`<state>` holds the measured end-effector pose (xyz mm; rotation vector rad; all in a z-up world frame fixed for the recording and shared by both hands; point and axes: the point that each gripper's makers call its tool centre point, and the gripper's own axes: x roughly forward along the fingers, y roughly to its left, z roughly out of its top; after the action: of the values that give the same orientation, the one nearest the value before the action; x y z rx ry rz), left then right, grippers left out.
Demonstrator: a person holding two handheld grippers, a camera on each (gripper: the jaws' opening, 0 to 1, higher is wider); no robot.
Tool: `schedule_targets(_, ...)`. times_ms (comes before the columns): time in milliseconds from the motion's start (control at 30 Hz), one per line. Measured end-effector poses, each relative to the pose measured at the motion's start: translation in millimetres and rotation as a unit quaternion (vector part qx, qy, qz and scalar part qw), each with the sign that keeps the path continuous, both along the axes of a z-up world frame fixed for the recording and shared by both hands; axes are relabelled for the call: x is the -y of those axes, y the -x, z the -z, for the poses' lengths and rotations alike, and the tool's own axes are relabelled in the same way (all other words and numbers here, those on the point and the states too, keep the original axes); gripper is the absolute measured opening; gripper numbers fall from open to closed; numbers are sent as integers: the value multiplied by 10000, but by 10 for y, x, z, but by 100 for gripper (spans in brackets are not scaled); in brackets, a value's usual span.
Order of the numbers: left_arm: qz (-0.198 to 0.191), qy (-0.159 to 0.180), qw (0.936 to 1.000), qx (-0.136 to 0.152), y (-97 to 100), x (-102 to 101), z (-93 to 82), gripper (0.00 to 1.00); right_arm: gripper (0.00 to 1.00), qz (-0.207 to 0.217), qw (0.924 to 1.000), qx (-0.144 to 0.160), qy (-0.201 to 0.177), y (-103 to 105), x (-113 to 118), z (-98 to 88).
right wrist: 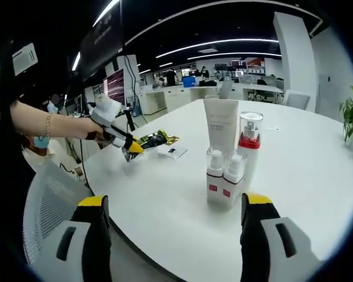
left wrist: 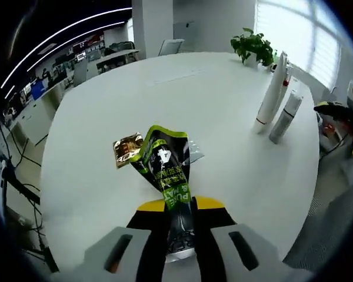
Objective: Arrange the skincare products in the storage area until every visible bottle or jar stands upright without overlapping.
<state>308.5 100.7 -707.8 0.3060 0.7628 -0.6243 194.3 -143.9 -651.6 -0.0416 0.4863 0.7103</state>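
Potted plant behind upright bottles (table edge).

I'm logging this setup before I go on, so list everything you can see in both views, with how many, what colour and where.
Sachet: one, black and green, clamped in the left gripper above the table.
Gold sachet: one, lying flat on the table.
Small sachet: one, pale, flat on the table.
Tube: one, white, upright.
Pump bottle: one, clear with a red band, upright.
Small bottles: two, white with red labels, upright, side by side.
Table: one, white, round.
Plant: one, green, far table edge.
Left gripper: jaws shut.
Right gripper: jaws apart, empty.
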Motion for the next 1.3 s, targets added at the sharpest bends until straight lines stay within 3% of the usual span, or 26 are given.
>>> schedule_targets(133,611,-181,9977,243,110,154,-204,10,85,-118,9999,16,-89,24,-41,-33)
schedule_targets(233,850,-78,9958,331,209,272,-334,10,84,-181,9997,11,-132,39,-62,-52)
schedule_targets(333,1070,-17,9934,402,275,318,-388,10,81,-261,9994,29,-216,54,-80,-75)
schedule_targets(433,1442,-167,9883,472,402,388,-430,11,78,-373,9989,10,-281,65,-111,-87)
schedule_targets(500,1510,-97,9872,499,496,449,-499,11,76,-455,9984,5,-325,79,-143,-102)
schedule_targets(700,1790,-29,9818,634,678,559,-636,11,68,-744,9923,-24,-990,137,-417,-261)
schedule_targets(767,1889,2,9798,651,729,572,-669,11,67,-874,9914,-14,-971,146,-507,-286)
schedule_targets(1000,2525,1,9646,765,1005,723,-854,11,66,-1227,9865,81,-1085,78,-690,-456)
schedule_targets(1100,2836,-41,9552,849,1125,794,-928,11,64,-1286,9833,99,-1282,54,-742,-572)
schedule_targets(1300,3189,110,9444,793,1361,969,-1060,11,57,-1424,9777,32,-1542,59,-828,-653)
